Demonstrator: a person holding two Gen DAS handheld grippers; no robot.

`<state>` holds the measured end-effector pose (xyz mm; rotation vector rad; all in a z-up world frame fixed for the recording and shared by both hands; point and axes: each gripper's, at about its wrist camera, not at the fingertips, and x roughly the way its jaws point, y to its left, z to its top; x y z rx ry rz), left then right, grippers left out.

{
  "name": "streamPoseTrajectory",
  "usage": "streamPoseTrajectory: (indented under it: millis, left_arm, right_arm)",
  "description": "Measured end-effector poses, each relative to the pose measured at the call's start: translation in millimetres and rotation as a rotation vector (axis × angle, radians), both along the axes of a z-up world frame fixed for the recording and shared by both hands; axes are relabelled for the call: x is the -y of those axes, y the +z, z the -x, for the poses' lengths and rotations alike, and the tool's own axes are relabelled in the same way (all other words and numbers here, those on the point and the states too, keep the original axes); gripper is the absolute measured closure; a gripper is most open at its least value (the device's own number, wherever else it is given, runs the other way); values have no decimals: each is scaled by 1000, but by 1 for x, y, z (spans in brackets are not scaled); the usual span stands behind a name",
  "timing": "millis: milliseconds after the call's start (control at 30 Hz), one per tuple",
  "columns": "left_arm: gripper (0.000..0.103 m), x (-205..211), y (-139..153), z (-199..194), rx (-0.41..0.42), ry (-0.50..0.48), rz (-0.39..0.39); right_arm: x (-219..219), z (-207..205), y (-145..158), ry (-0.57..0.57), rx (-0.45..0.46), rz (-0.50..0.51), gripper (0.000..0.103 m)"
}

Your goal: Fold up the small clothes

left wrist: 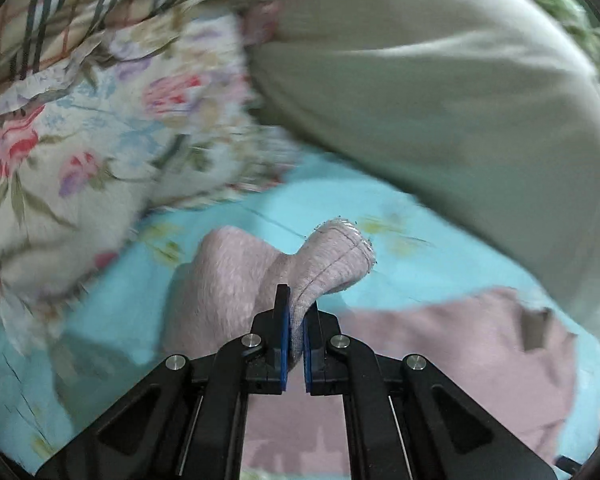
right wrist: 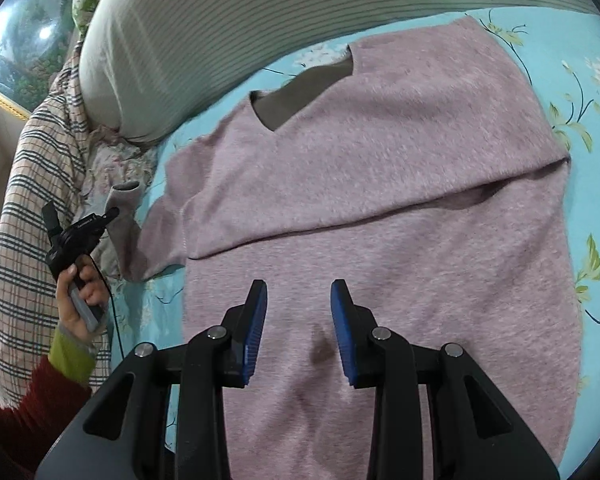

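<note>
Pinching the fuzzy pink knit sweater's point(right wrist: 380, 184) sleeve cuff point(left wrist: 332, 256), the left gripper point(left wrist: 295, 320) is clamped; the right gripper point(right wrist: 299, 312) hovers above the sweater, jaws apart.

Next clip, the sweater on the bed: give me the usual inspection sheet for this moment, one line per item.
Surface: turquoise floral bedsheet, bare around the garment.
Job's things: pink knit sweater spread flat, V-neck toward the pillow, one fold crease across the body; its sleeve cuff is lifted off the sheet.
Clutter: grey-green pillow, plaid blanket, floral quilt along the bed's edge.
Grippers: left gripper shut on the sleeve; right gripper open above the sweater's lower body, holding nothing.
Cables: thin black cable hanging beside the person's hand.
Surroundings: framed landscape picture behind the bed.
</note>
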<state>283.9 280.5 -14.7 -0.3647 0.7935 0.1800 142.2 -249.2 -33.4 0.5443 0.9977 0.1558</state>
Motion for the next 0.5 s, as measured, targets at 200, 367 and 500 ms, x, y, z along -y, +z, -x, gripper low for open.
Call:
streamPoseTrajectory:
  millis: [200,367,500]
  left_arm:
    - [99,125,14,19,63,-154,112]
    - [99,246,24,23,88,-353,182]
    - [99,330,12,7,73,-474,205]
  right_arm:
    - [22,15,10,-44,29,-7,69]
    - [55,30,16,-111,47,0,69]
    - [81,41,15,-180,43,4,69]
